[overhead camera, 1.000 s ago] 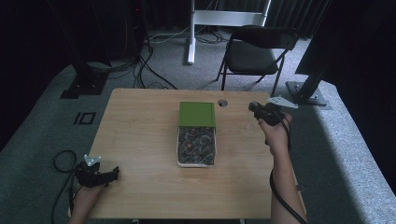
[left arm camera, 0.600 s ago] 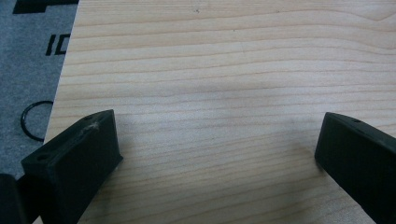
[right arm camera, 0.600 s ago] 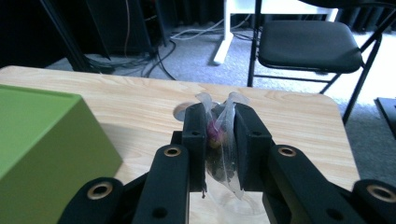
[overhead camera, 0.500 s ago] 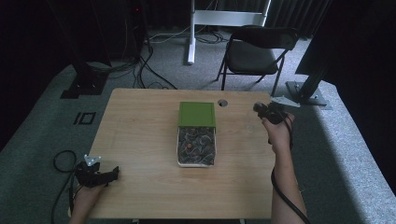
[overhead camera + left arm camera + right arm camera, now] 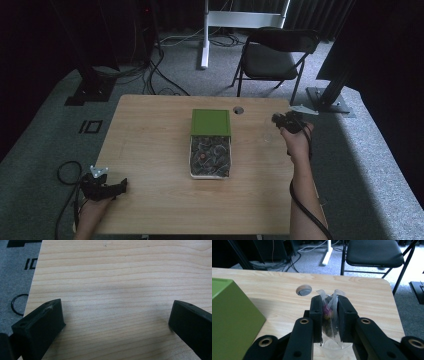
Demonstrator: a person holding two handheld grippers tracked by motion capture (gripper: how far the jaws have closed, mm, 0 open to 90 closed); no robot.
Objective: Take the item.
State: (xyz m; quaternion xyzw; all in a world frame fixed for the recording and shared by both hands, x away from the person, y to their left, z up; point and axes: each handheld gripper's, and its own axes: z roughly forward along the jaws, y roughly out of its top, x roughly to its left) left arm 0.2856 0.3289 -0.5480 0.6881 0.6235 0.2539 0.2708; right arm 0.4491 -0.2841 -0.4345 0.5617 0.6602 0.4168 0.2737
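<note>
Right gripper (image 5: 329, 312) clamped on a small clear sachet (image 5: 329, 315) above a clear plastic cup (image 5: 333, 348); left gripper (image 5: 116, 322) idle with jaws wide apart.

In the right gripper view the jaws pinch the sachet (something pinkish and dark shows through the film), its top corners sticking up past the fingertips, the cup's rim just under them. Beyond lie the wooden table (image 5: 274, 292) with its round cable hole (image 5: 304, 290) and, to one side, a green lid (image 5: 232, 320). In the high view that lid (image 5: 210, 121) leans at the far end of an open box (image 5: 210, 157) at mid-table, near the right gripper (image 5: 286, 121); the left gripper (image 5: 107, 187) rests at the near left corner over bare wood.
</note>
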